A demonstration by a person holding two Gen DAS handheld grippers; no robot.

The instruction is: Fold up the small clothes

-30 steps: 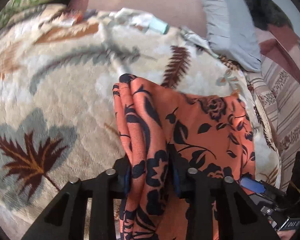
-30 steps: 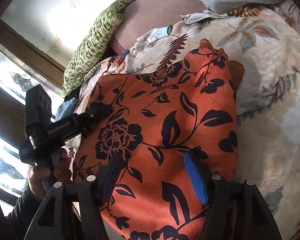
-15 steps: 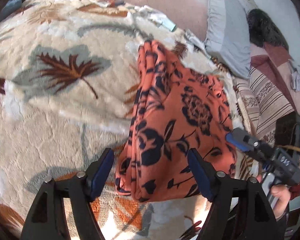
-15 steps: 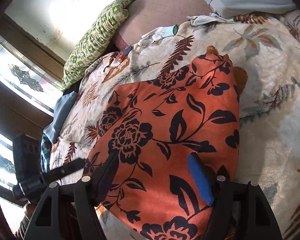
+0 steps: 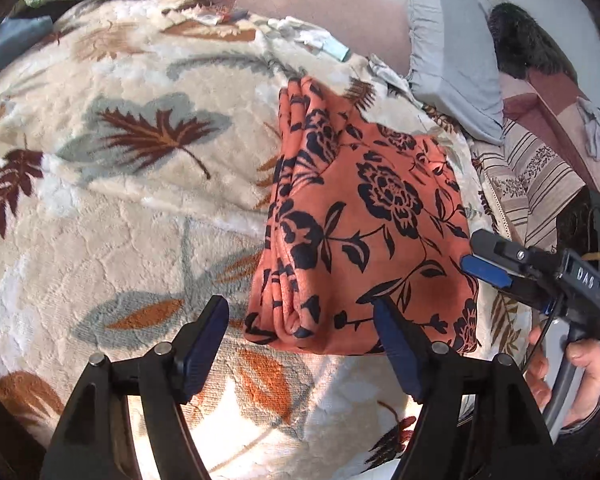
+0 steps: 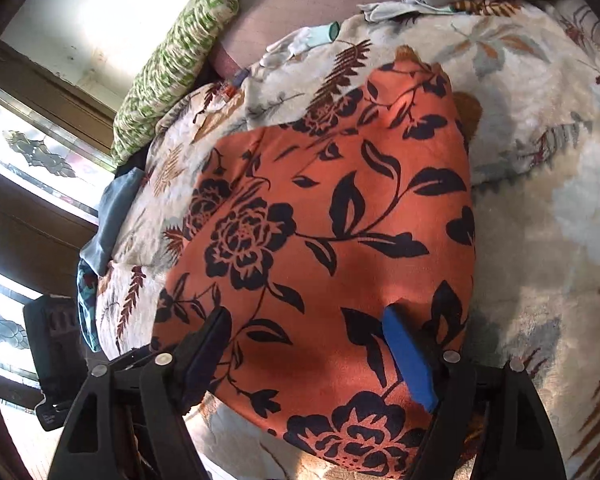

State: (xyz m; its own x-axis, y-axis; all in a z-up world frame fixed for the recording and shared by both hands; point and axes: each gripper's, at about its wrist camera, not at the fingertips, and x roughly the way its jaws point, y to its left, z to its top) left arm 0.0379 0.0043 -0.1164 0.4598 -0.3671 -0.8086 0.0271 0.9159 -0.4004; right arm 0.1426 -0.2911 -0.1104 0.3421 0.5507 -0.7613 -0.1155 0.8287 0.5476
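An orange cloth with black flowers (image 5: 364,216) lies folded on the leaf-patterned blanket (image 5: 140,208). My left gripper (image 5: 300,320) hovers at the cloth's near edge. Its jaws are opening, and only the cloth's corner lies between them, untouched. In the right wrist view the same cloth (image 6: 324,216) fills the middle. My right gripper (image 6: 306,320) stands over its near part with jaws opening and fabric under and between the fingers, not pinched. The right gripper (image 5: 490,270) also shows at the cloth's right edge, held by a hand (image 5: 576,380).
At the head of the bed are a green patterned pillow (image 6: 180,52), a grey pillow (image 5: 452,64) and small white clothes (image 5: 316,38). A striped sheet (image 5: 540,184) lies right of the blanket. Blue cloth (image 6: 112,220) hangs at the window-side edge.
My left gripper let go of the bunched fold, opened wide and drew back toward the near edge. The cloth now lies flat and folded. The right gripper opened slightly wider in place.
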